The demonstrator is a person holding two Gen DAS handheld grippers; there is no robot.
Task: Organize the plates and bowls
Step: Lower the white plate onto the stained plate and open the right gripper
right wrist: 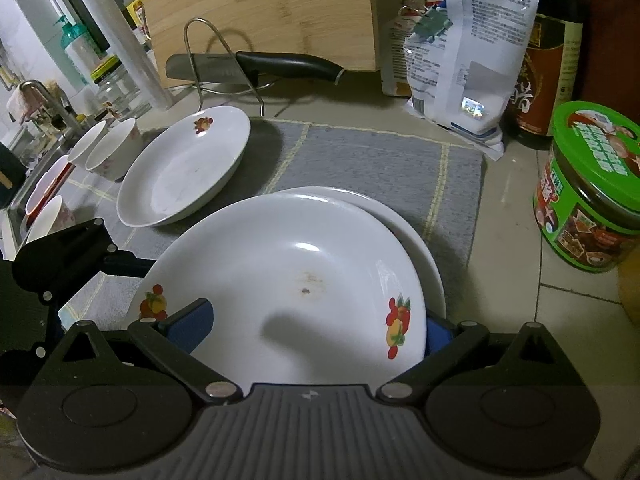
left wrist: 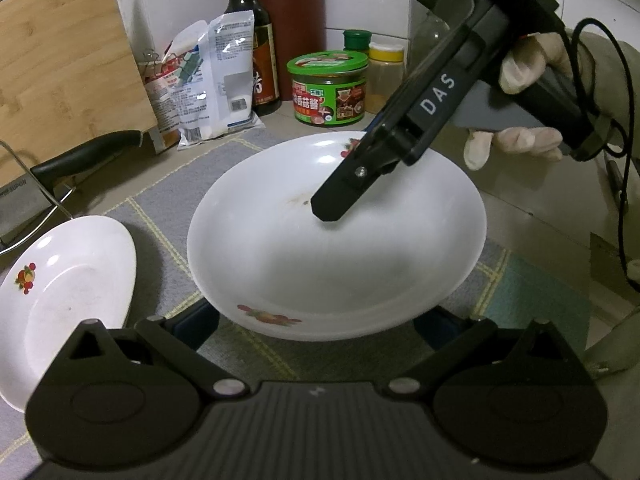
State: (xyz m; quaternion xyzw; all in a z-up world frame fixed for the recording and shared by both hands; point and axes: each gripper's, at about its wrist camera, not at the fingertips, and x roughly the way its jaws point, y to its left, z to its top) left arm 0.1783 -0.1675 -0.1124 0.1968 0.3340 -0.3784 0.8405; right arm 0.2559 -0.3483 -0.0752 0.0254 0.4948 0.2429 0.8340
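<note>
We hold our left gripper (left wrist: 316, 320) spread wide, its blue pads to either side of the near rim of the top plate (left wrist: 336, 240), and we cannot tell whether they touch it. Our right gripper (right wrist: 316, 332) is spread wide as well, its blue fingers (right wrist: 192, 322) flanking the opposite rim of the same plate; in the left wrist view its black finger tip hangs over the plate's hollow, and a gloved hand (left wrist: 520, 100) holds the handle. Neither gripper is visibly clamped on anything. The top plate, white with fruit prints and a small brown stain near its middle, sits on a second white plate (right wrist: 424, 240) whose edge peeks out beyond it. A third plate (right wrist: 184, 172) lies apart to the side, with small white cups (right wrist: 108, 152) past it towards the sink. All the plates rest on a grey mat (right wrist: 380, 160) with pale yellow lines, spread on a tiled counter (right wrist: 560, 300). Behind stand a bamboo cutting board (right wrist: 260, 12), a black-handled knife (right wrist: 256, 64) on a wire rack, white bags (right wrist: 472, 60), a dark sauce bottle (right wrist: 548, 60) and a green-lidded jar (right wrist: 592, 188).
</note>
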